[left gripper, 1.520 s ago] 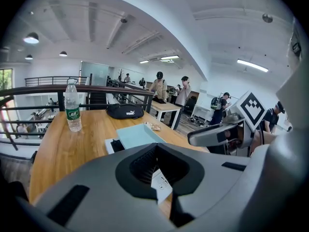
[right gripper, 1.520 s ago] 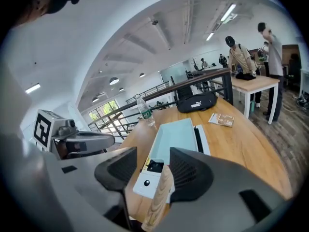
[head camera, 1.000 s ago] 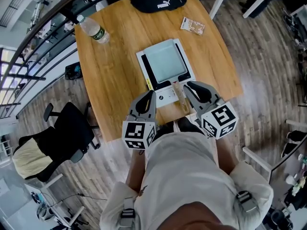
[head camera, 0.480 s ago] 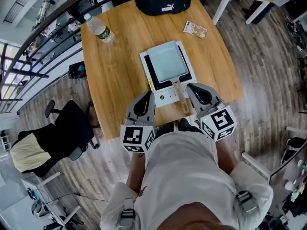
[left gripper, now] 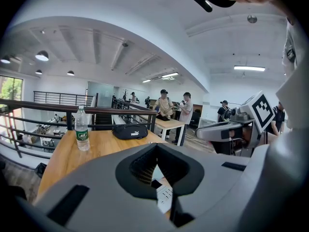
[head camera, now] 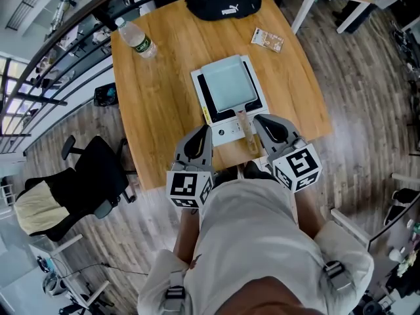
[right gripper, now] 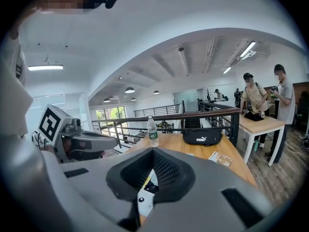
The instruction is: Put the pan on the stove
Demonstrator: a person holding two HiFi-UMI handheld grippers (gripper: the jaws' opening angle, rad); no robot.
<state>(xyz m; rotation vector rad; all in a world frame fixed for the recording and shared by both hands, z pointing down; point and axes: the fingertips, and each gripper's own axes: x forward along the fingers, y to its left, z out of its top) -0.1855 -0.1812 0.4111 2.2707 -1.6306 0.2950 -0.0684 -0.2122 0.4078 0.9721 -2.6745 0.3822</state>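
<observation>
My left gripper and right gripper hover over the near edge of the counter; both have their jaws pressed together with nothing between them. The pale square pan sits on the stove just beyond the jaws; its wooden handle points back at me between the two grippers, just beside my right jaws; whether they touch I cannot tell.
</observation>
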